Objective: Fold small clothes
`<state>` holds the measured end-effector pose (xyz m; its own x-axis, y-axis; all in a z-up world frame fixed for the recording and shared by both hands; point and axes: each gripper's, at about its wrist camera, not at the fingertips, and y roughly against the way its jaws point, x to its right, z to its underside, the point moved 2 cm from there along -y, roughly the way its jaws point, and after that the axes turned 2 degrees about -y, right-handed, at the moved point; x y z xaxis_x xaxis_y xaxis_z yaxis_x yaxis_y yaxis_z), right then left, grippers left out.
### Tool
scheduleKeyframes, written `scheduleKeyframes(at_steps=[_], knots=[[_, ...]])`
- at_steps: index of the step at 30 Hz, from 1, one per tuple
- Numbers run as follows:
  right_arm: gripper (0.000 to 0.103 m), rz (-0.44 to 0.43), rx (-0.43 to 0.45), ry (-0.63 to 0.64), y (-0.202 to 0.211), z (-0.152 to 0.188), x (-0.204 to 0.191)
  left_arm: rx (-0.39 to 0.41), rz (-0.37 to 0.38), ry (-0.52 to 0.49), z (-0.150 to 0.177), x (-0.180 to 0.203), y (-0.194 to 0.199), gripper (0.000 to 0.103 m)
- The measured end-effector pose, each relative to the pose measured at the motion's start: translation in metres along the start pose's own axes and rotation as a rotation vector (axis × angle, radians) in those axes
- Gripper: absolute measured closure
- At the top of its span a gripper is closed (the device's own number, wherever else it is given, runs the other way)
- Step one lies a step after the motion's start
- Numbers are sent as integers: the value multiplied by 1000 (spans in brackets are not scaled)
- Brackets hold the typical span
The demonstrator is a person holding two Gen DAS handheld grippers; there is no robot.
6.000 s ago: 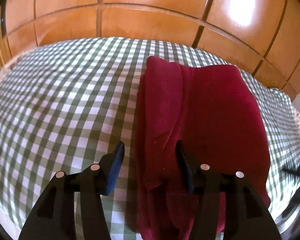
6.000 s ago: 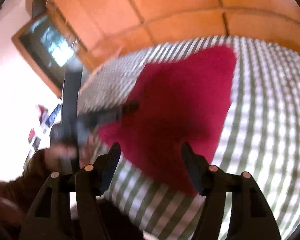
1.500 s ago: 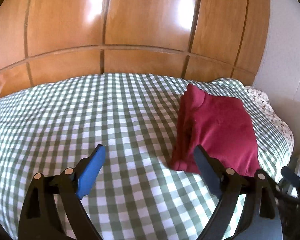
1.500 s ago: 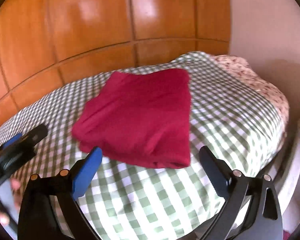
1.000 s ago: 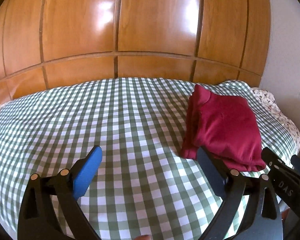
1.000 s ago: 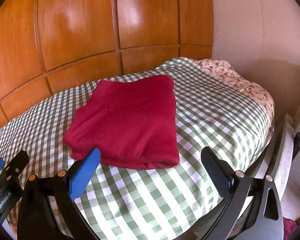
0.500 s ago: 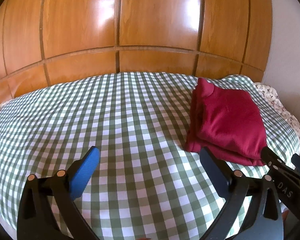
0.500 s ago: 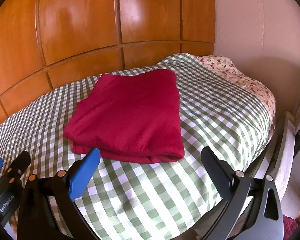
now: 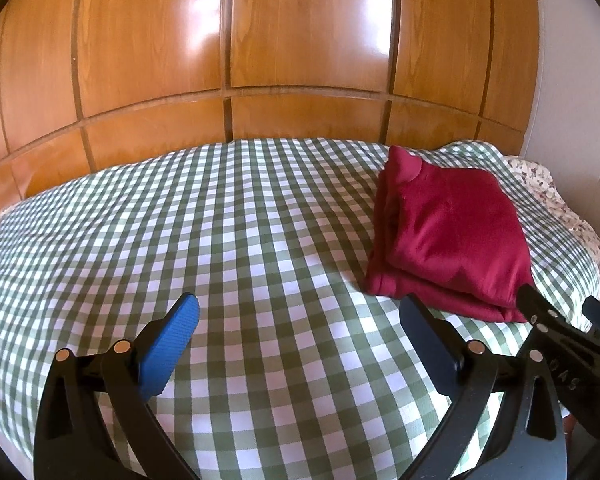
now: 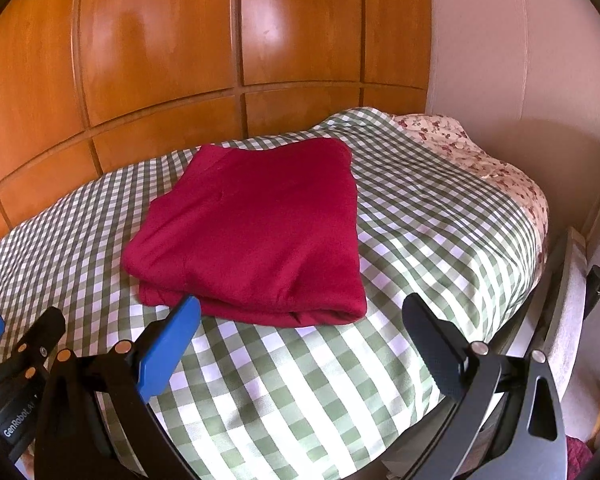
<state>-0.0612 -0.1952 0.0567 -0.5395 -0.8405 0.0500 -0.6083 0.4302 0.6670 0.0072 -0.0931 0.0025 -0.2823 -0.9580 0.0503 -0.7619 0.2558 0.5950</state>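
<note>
Wooden wall panels point(image 9: 300, 40) behind checked bedspread point(image 9: 220, 240), folded red garment point(image 10: 252, 232), both tongs apart.

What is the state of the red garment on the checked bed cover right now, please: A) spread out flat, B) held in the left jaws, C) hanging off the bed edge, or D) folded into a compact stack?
D: the red garment lies in a layered, squared-off stack on the checked bed cover, and both pairs of jaws stand open and clear of it.

The right gripper point(image 9: 572, 332) is cut off at the left wrist view's right edge; the checked cover point(image 10: 420, 216) hides the bed beneath.
</note>
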Motion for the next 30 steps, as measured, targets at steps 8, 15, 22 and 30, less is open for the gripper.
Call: scheduleKeyframes(at_steps=[8, 15, 22, 30], knots=[[2, -1, 0, -1, 0, 1, -1, -6, 14, -1, 1, -1, 2, 4], [2, -3, -1, -2, 0, 1, -1, -12, 20, -14, 1, 1, 1, 4], [2, -6, -3, 1, -2, 0, 0, -9, 18, -24, 3, 2, 0, 4], [2, -28, -6, 11, -5, -1, 1, -29, 12, -31, 4, 2, -6, 4]])
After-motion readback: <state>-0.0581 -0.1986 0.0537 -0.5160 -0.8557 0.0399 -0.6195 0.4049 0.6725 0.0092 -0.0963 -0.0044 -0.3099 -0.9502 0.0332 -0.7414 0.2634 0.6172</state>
